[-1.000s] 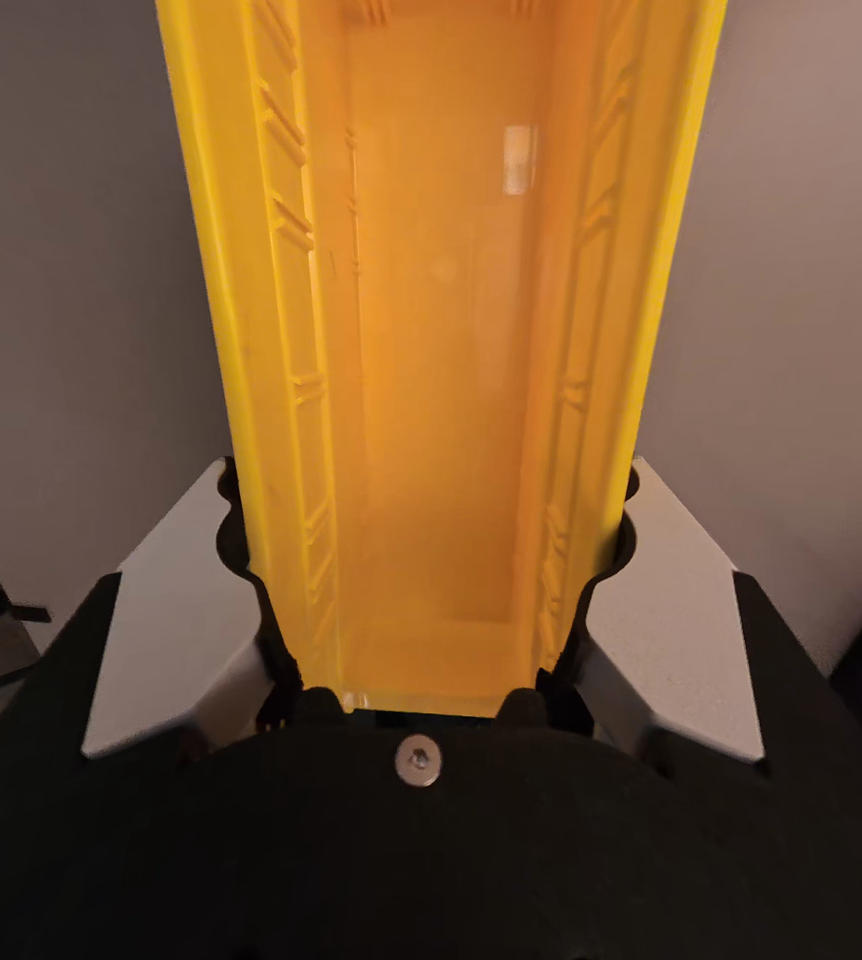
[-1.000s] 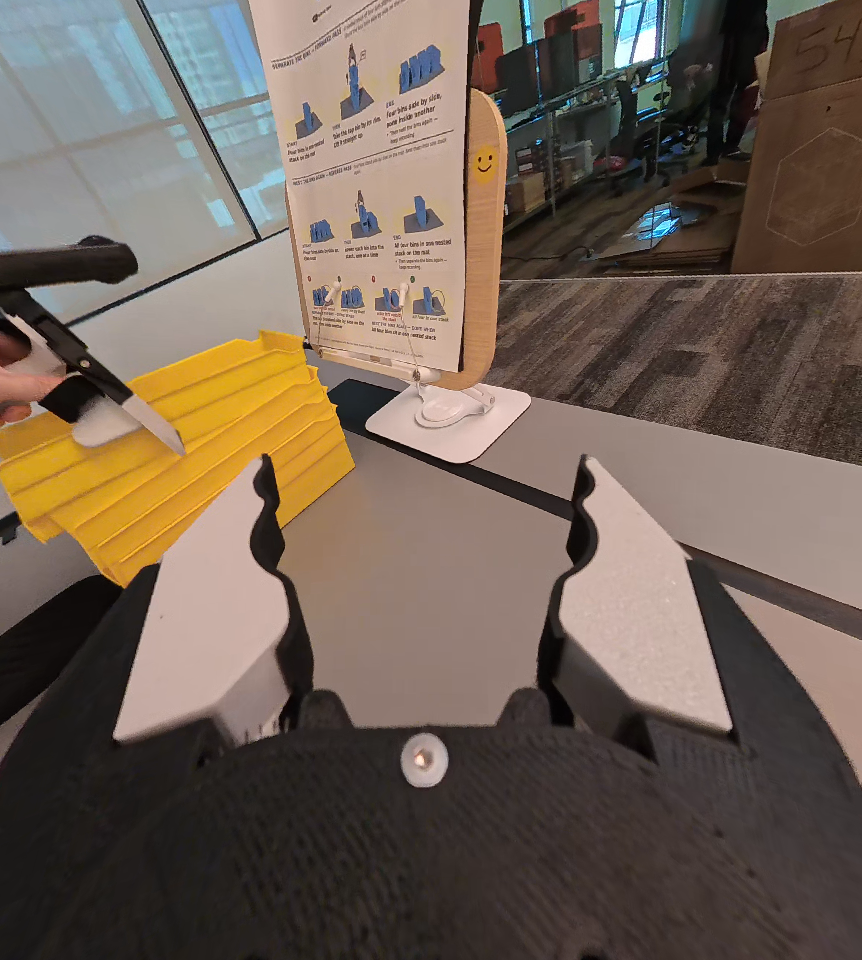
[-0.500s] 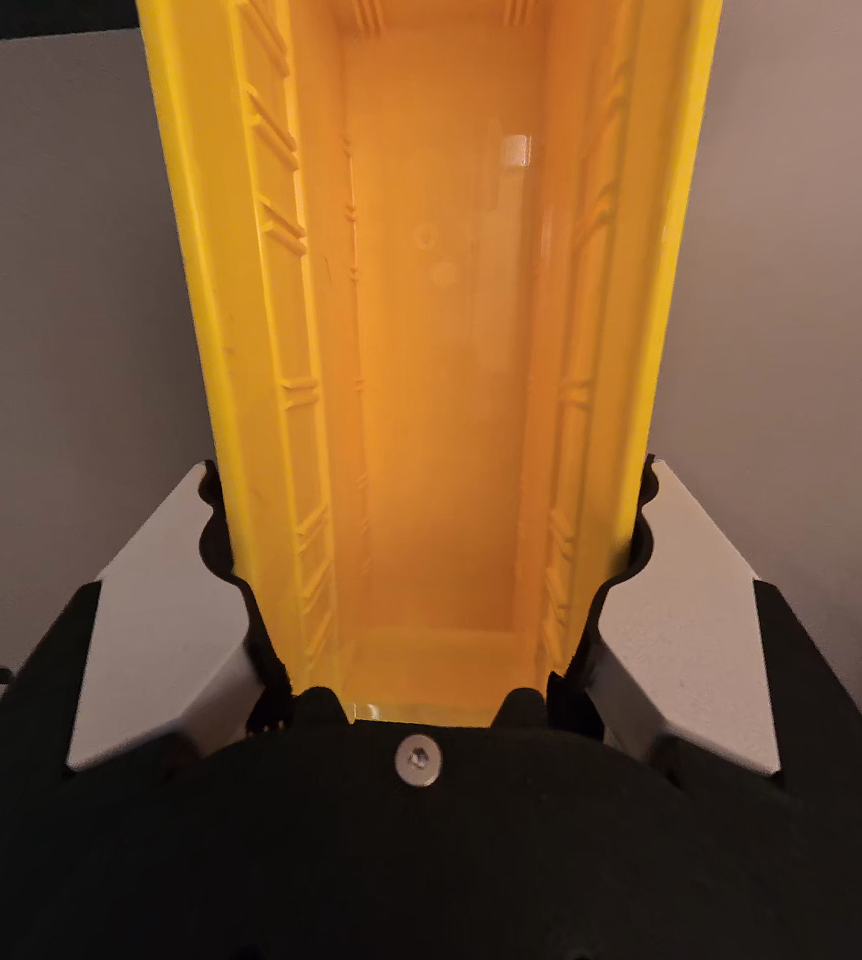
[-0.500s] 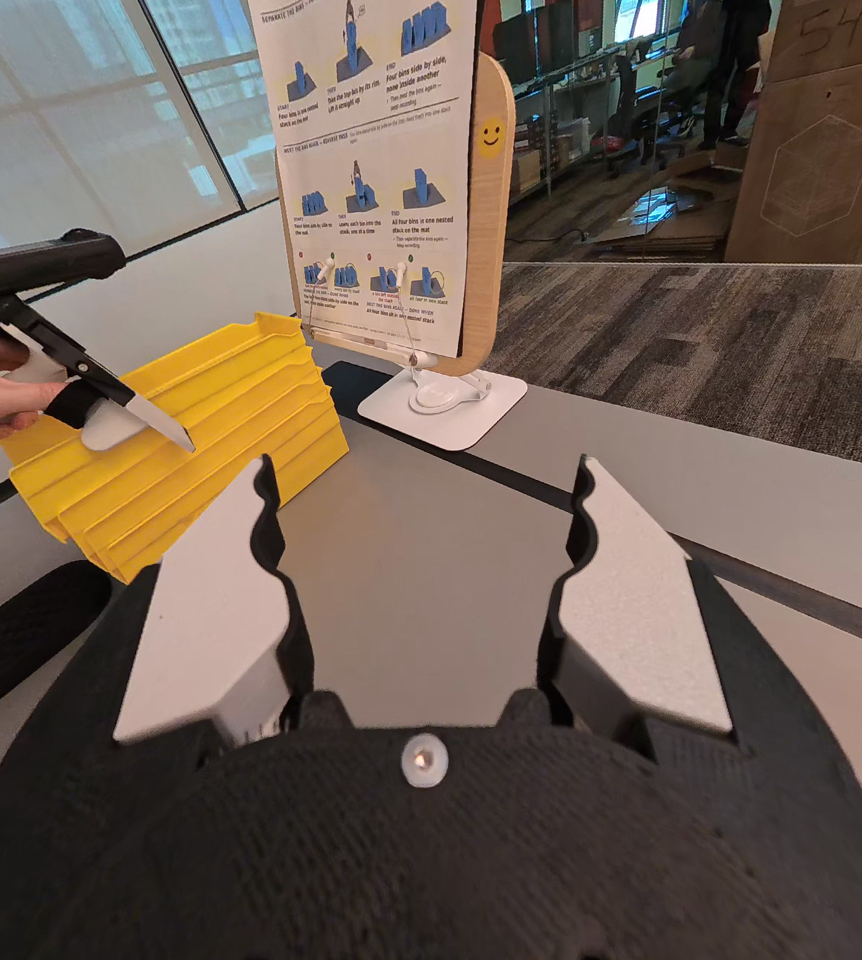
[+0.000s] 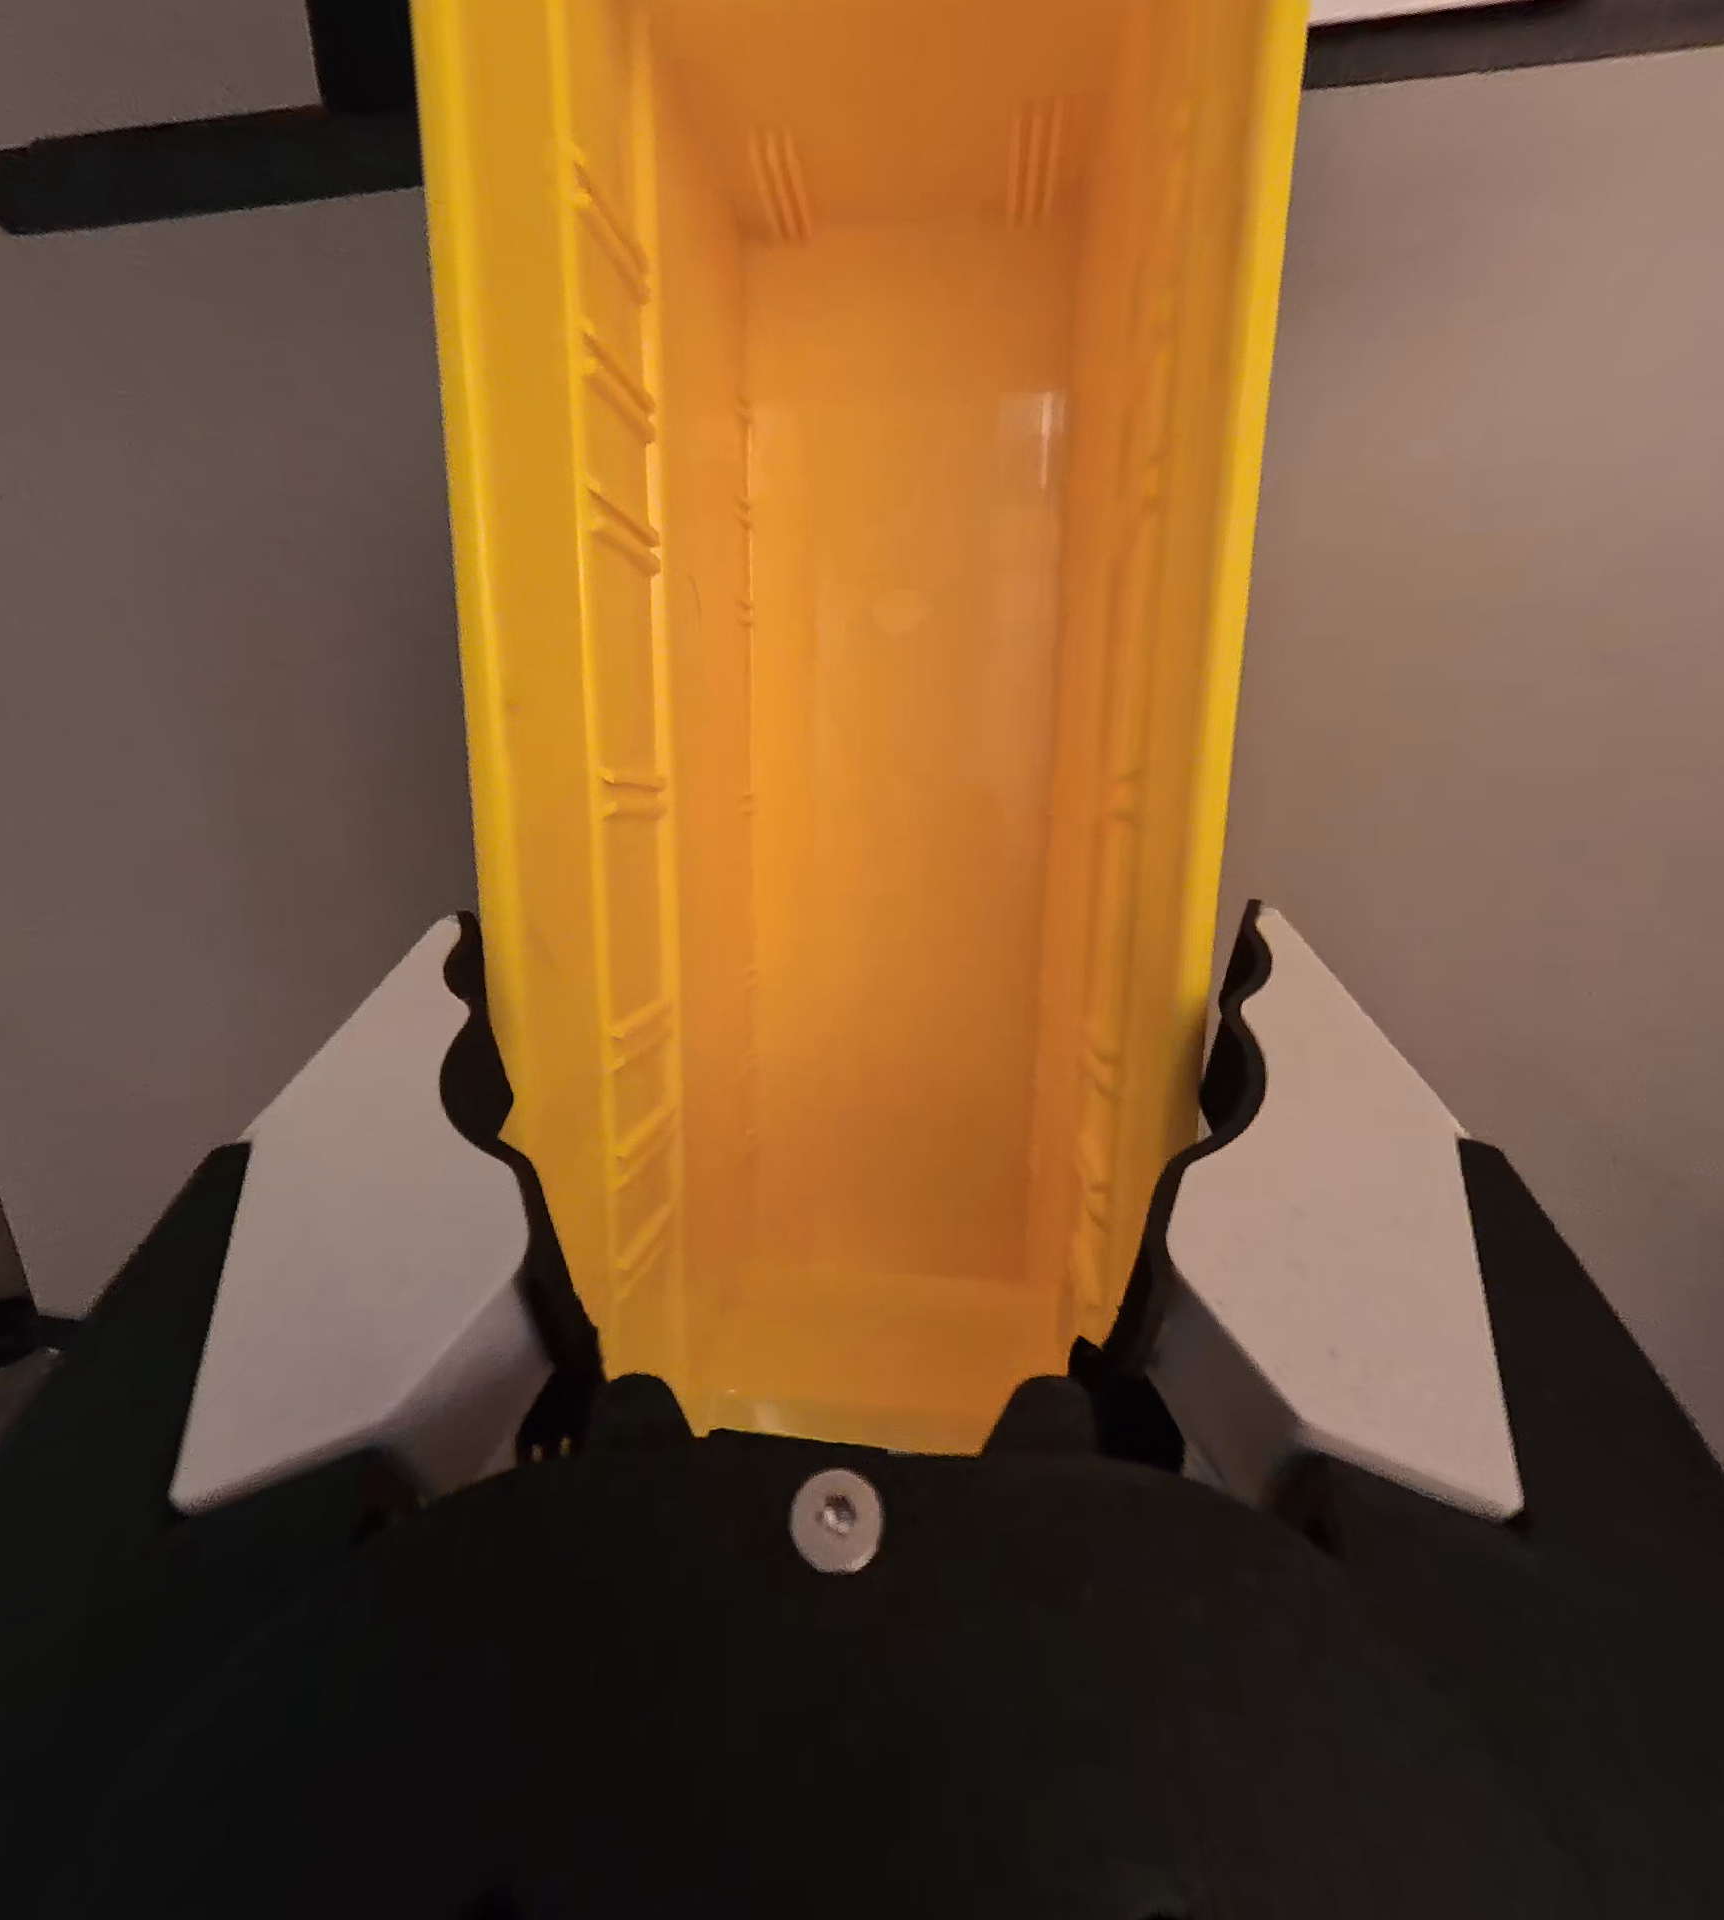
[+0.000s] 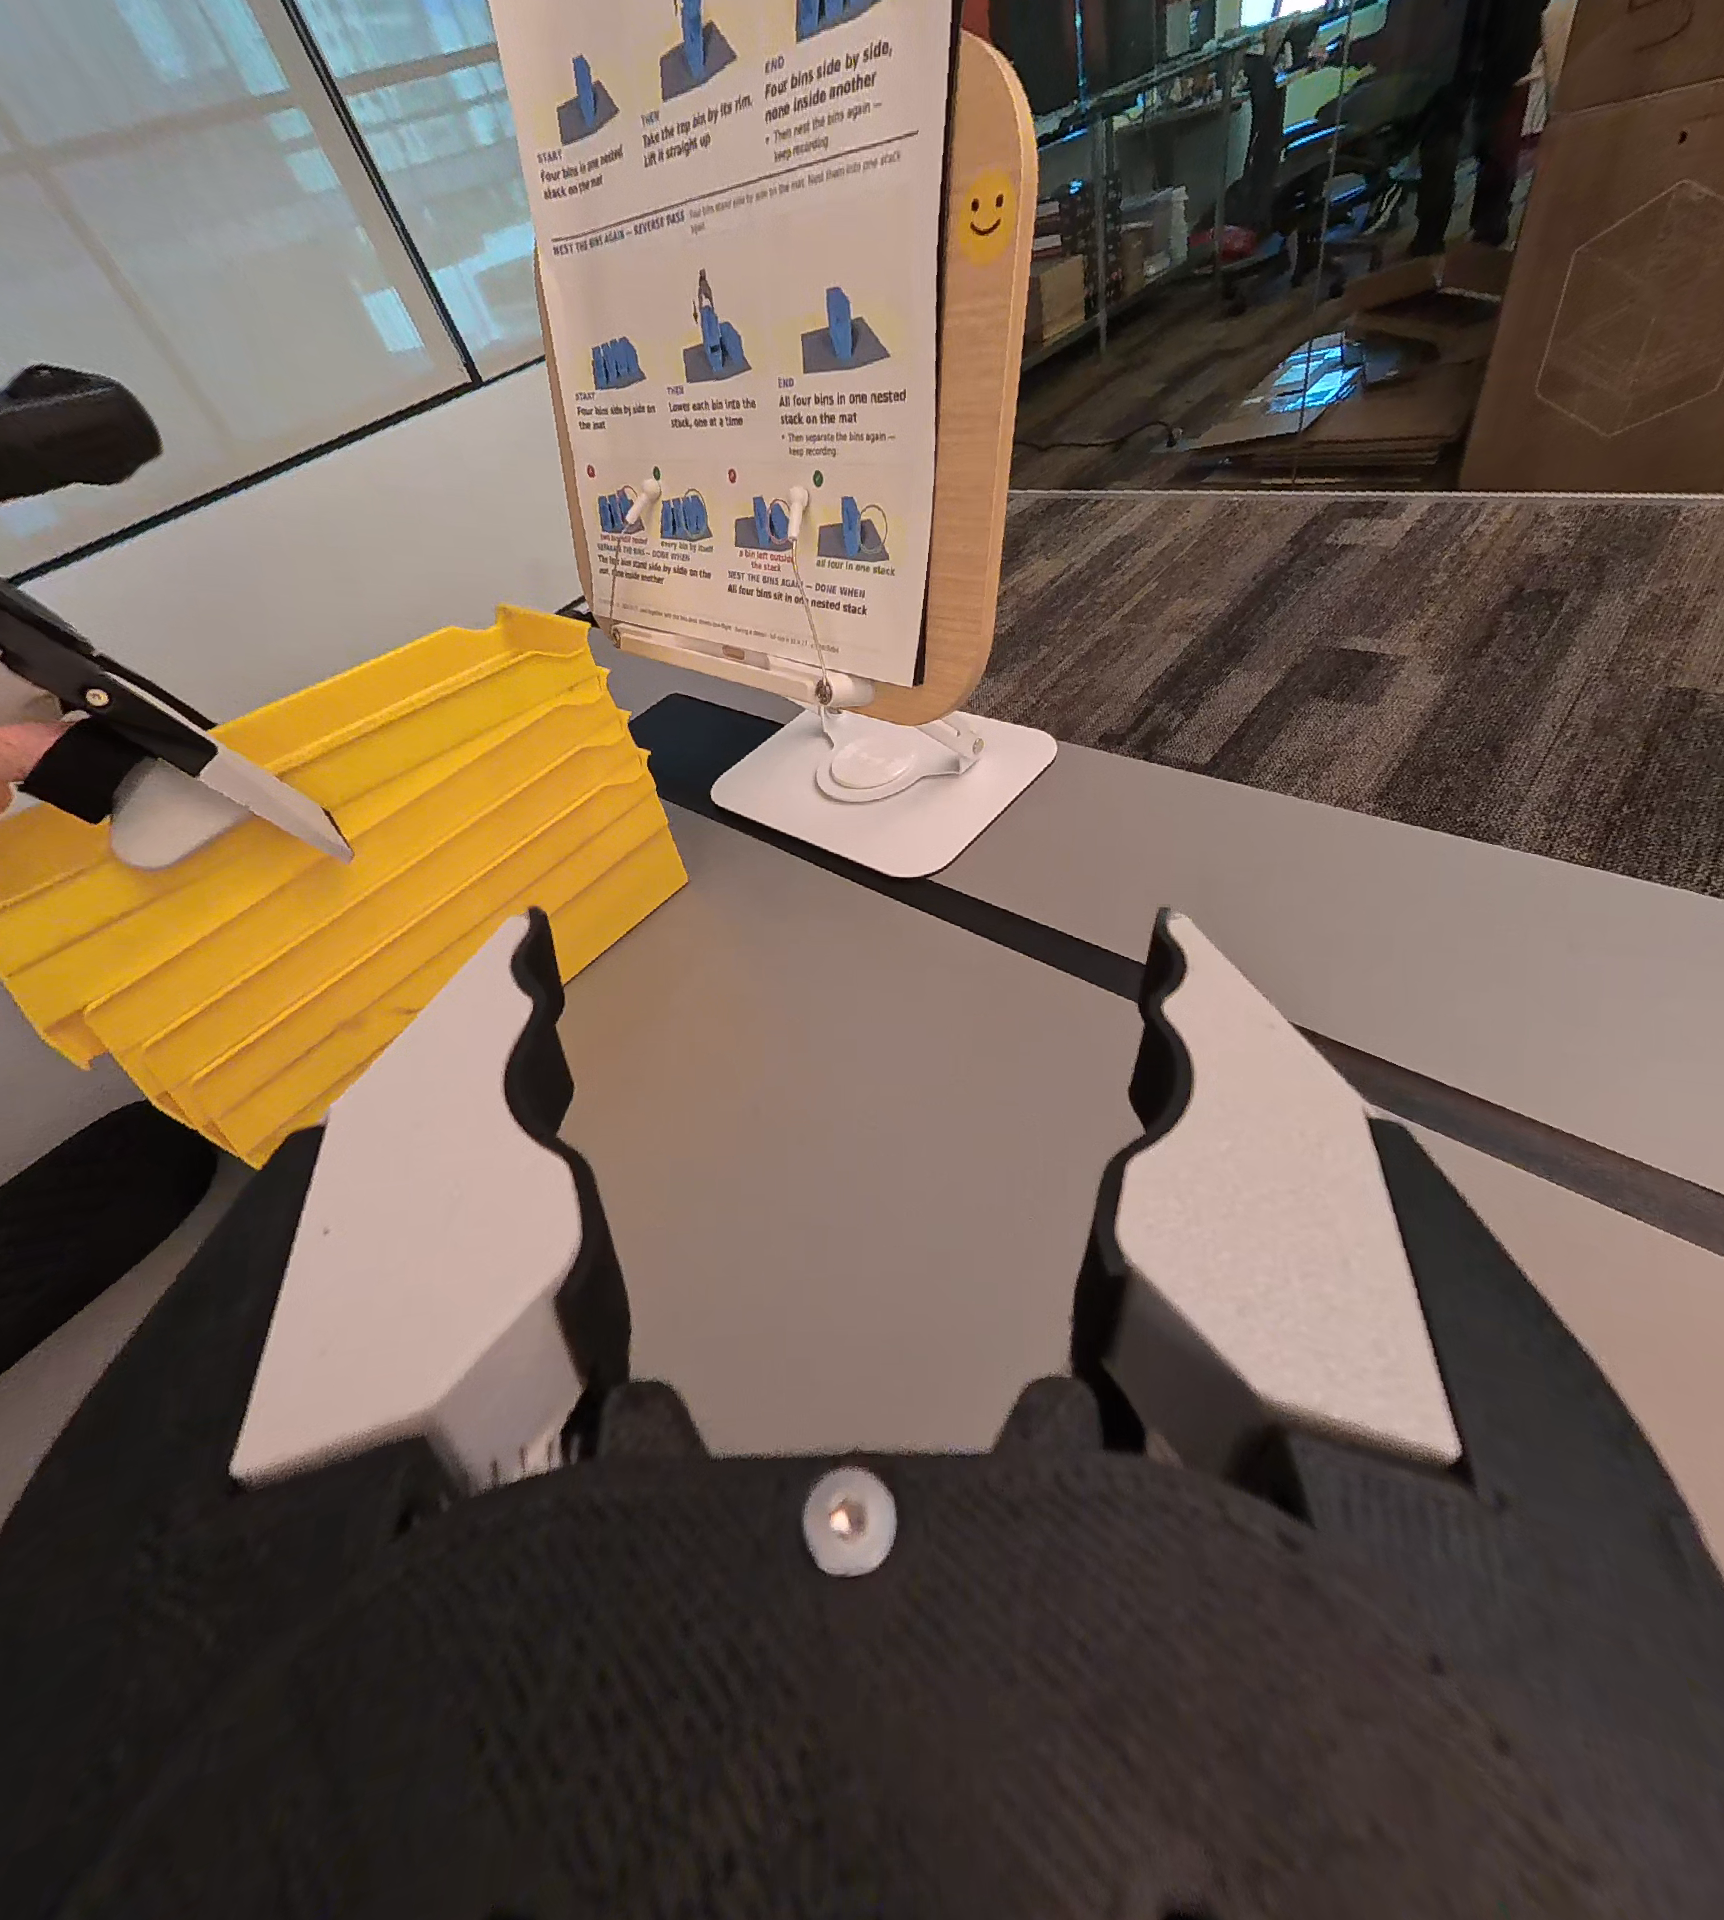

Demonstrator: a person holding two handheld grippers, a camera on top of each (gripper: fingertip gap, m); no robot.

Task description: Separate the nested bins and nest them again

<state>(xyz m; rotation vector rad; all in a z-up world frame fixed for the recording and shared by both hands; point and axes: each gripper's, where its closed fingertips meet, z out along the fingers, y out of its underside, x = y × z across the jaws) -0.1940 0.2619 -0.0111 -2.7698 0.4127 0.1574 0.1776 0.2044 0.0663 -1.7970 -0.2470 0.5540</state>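
The yellow bins [image 6: 338,904], nested and tilted off the grey table [image 6: 837,1091], sit gripped across the rim by the left gripper [image 5: 853,997], right gripper [image 6: 842,1029] spread empty, so separating hasn't begun.

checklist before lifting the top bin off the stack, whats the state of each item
1. Top yellow bin sits between the fingers of the left hand-held gripper: ok.
2. Both pads pressing on the bin's rims: cannot tell; the right side is too close to call.
3. Right hand-held gripper open and empty: ok.
4. Lower bins of the nested yellow stack held down for the pull: not ok; the right hand-held gripper is apart from the stack.
5. Room on the grey table beside the stack to set the bin: ok.
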